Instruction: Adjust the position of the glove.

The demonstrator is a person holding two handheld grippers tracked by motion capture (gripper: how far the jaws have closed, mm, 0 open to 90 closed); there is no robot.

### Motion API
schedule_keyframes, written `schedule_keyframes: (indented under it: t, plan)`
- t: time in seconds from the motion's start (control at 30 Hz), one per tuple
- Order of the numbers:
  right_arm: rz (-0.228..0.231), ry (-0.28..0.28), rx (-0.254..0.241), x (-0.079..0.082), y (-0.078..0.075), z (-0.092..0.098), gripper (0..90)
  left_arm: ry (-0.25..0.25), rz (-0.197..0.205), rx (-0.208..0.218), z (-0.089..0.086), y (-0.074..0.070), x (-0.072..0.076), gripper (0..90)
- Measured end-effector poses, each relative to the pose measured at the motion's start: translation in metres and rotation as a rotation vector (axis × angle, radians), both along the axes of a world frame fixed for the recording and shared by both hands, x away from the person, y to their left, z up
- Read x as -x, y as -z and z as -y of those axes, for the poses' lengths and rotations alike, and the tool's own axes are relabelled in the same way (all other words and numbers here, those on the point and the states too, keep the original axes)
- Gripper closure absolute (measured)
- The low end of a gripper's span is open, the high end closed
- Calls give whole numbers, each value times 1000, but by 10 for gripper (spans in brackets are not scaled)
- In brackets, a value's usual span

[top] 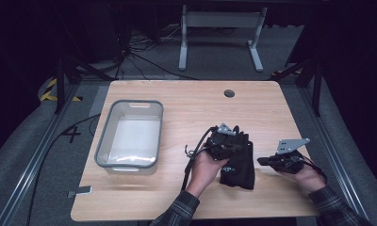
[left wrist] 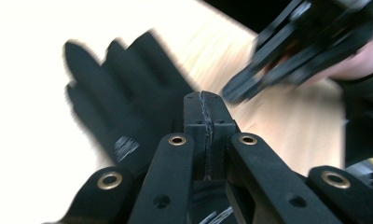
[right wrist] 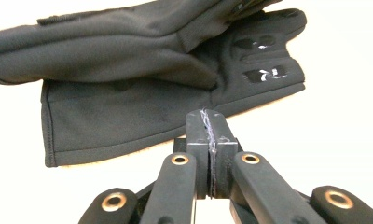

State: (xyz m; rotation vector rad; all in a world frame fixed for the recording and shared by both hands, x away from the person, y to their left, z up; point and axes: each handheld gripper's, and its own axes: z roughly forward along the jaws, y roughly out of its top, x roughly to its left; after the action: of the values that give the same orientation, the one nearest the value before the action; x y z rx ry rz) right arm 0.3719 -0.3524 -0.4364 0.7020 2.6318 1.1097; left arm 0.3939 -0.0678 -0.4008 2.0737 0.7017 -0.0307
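Lying flat on the pale wooden worktop [top: 186,108], a pair of black fabric gloves [top: 238,165] sits toward the near right part of the surface, one glove stacked partly on the other. In the high view the left tool [top: 224,141] rests right over the far end of the gloves, gripped from below by the person's left hand [top: 206,165], whose plaid sleeve comes in from the bottom edge. The left gripper view looks along this tool [left wrist: 206,100]: its two black jaws are pressed together, pad against pad, with nothing caught between them, and the spread fingers of a glove [left wrist: 124,102] lie beyond and to the left of the tips, blurred.

The right tool [top: 264,161] is held just to the right of the gloves, apart from them, with its tips pointing left toward the fabric and its grey three-cornered plate on top. The right hand [top: 305,175] holds it from the near side. In the right gripper view this tool [right wrist: 207,116] also has its jaws fully closed on nothing, the tips near the lower edge of the glove cuff [right wrist: 128,116]; whether they touch the cloth cannot be told. White markings show on the glove fingers at the upper right there.

Well off to the left stands a grey translucent plastic tub [top: 102,141], rectangular, well apart from the gloves and both tools.
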Motion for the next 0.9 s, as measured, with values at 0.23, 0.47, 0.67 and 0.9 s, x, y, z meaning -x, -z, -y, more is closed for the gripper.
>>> schedule_keyframes:
  t: [0.23,0.47,0.67,0.9]
  plan:
    - [4,-1,-48,-1,-11,3,900,-40,-18,-72,-8,22,-3,897]
    - [40,-53,-100,-7,-35,-22,900,-54,-11,-124,-8,29,-4,898]
    - [39,-113,-111,-14,-39,-57,900,-72,-7,-138,-14,32,-6,898]
    - [12,-107,-49,-16,-27,-59,900,-73,-19,-149,-14,36,-7,897]
